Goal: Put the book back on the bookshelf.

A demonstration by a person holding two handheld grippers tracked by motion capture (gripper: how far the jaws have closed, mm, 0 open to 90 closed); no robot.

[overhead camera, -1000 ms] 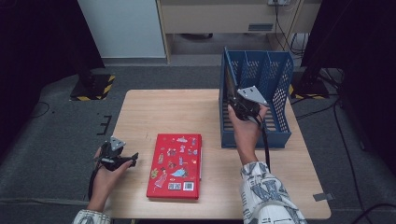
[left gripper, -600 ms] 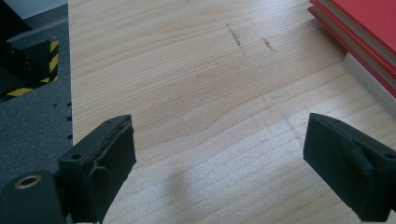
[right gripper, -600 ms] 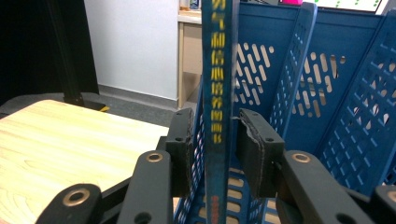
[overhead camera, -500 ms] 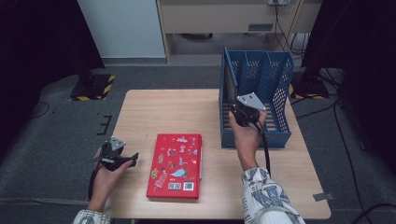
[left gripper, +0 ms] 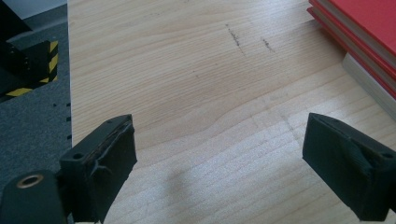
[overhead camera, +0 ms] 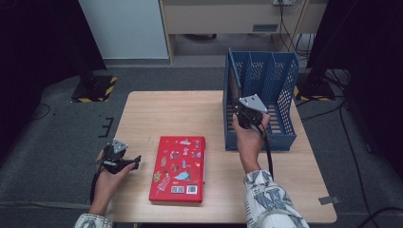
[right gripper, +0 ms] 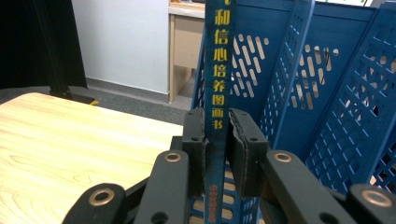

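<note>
Nearest the camera, at front-left of table (overhead camera: pixel 157 107): left gripper (overhead camera: pixel 134 161) lying low, jaws spread wide w/ nothing between, bare wood under them in left gripper view (left gripper: pixel 219 154). Pointed sideways toward red book (overhead camera: pixel 179 168), near its left edge but apart. Looks like a waiting pose, prob. lined up to take that book later. Left hand (overhead camera: pixel 110 176) wrapped round the handle from below, forearm coming in from the bottom edge, wrist about level w/ the tabletop.

Just beyond, centre-front: red book flat, cover up, stickers/pics on it, barcode end toward the person. In left gripper view its edge (left gripper: pixel 359 28) reads as more than one volume stacked, pale one beneath; can't tell how many. Lying flat = prob. not yet filed.

Farther, right of centre: right gripper (right gripper: pixel 215 154) pinching a thin dark-blue book (right gripper: pixel 218 70) by its spine, jaws pressed on both sides. Book upright, spine toward the camera w/ yellow characters running down it. Held vertical prob. so it can slide between dividers. Right hand (overhead camera: pixel 249 137) raised off the table, forearm angled up and fwd, patterned sleeve at the elbow, cable trailing back along the arm.

Farthest, at right-rear of table: blue file rack (overhead camera: pixel 280 76), perforated walls, open front facing the person. Thin book sits at the rack's left slot, by the left wall; whether its lower edge already rests on the rack floor, can't tell.
</note>
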